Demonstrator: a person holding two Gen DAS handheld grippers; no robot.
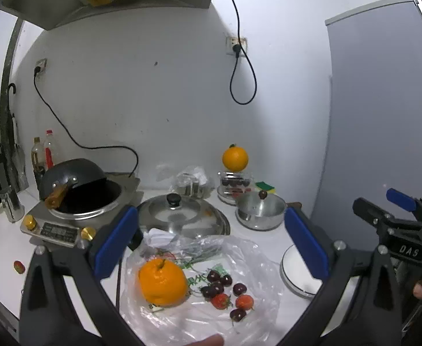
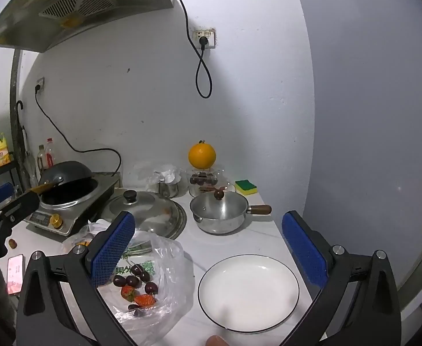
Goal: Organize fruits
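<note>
We hold our left gripper (image 1: 211, 248) wide open, empty, above the round orange fruit (image 1: 163, 283) on the clear plastic bag (image 1: 251, 259); our right gripper (image 2: 211, 248), equally wide and empty, hovers over the white dark-rimmed plate (image 2: 248, 292).

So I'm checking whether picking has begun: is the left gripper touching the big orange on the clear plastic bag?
Apart. The left wrist view shows the left gripper wide open, with the orange lying untouched between its blue pads on the plastic bag.

left tool (image 1: 211, 245): black arms; blue pads; silver screws | right tool (image 2: 208, 248): same; meshed pads
</note>
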